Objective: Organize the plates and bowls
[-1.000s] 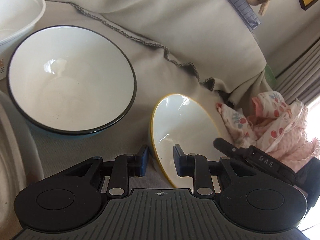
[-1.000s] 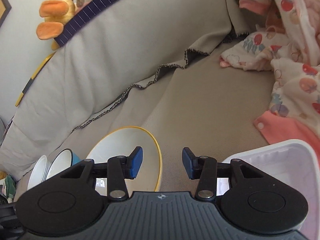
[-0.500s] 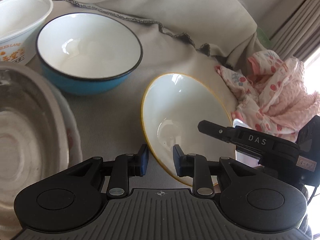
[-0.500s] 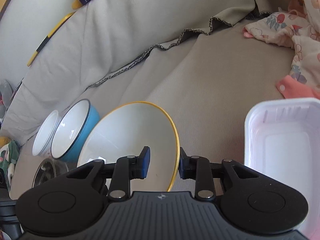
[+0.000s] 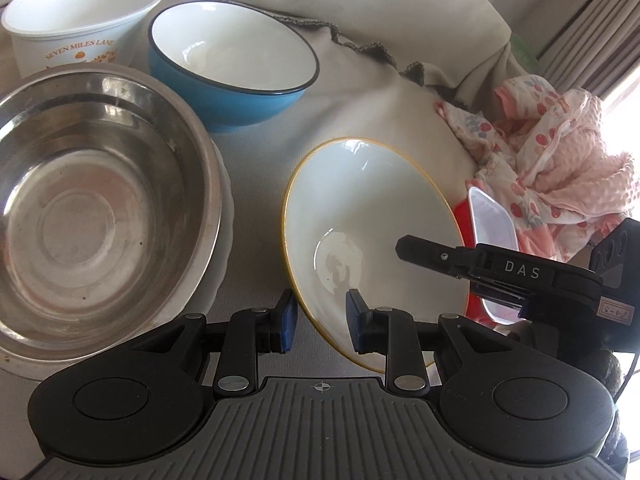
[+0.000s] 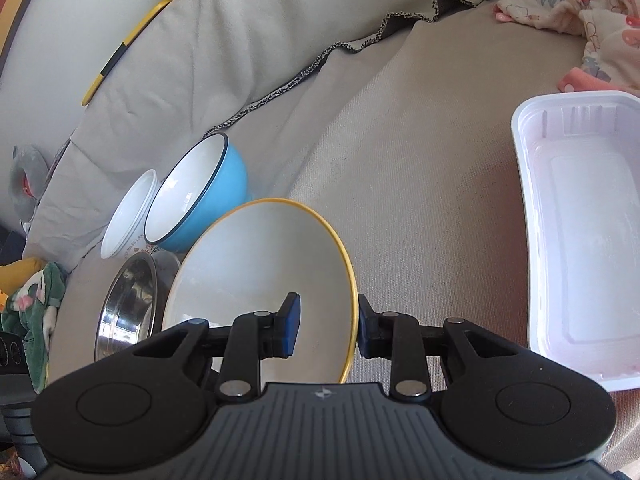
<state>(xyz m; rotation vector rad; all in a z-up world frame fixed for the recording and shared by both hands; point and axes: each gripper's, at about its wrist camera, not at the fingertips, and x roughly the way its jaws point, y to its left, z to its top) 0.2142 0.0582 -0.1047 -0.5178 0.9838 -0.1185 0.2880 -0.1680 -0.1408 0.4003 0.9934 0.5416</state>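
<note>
A white bowl with a yellow rim [image 5: 372, 208] hangs tilted over the beige sofa seat, held from two sides. My left gripper [image 5: 322, 326] is shut on its near rim, one pad outside the wall and one inside. My right gripper [image 6: 326, 328] is shut on the opposite rim of the same bowl [image 6: 260, 264]; in the left wrist view it reaches in from the right [image 5: 432, 256]. To the left lies a steel bowl [image 5: 100, 208] nested in a white dish [image 5: 225, 216]. Behind them stand a blue bowl [image 5: 232, 60] and a white paper bowl [image 5: 80, 20].
A white plastic tray [image 6: 580, 240] lies on the seat to the right. Pink patterned baby clothes [image 5: 560, 160] are heaped at the far right. Something red [image 5: 464, 220] shows under the held bowl. The sofa back [image 6: 240, 40] rises behind. Green cloth [image 6: 36, 312] lies at the left edge.
Both grippers drew back from the sofa back with the yellow-rimmed bowl. The right gripper shut on the bowl's rim. The steel bowl and paper bowl came into the left wrist view.
</note>
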